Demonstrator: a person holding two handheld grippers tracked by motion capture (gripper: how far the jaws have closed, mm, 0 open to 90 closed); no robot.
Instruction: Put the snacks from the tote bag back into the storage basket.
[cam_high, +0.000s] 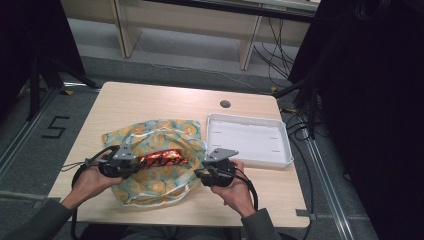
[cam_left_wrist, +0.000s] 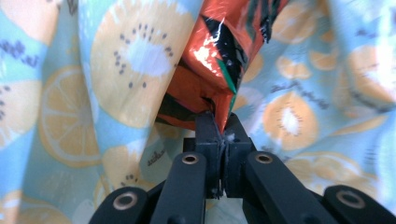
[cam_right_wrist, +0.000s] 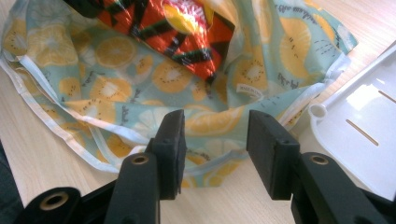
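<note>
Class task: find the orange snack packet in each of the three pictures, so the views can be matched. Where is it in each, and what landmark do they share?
High view: the snack packet lies on the fruit-print bag, between the two grippers.
Left gripper view: the packet is upper centre, its edge pinched in the shut jaws.
Right gripper view: the packet is at the top, beyond the open jaws.
Shared landmark: the fruit-print bag.
</note>
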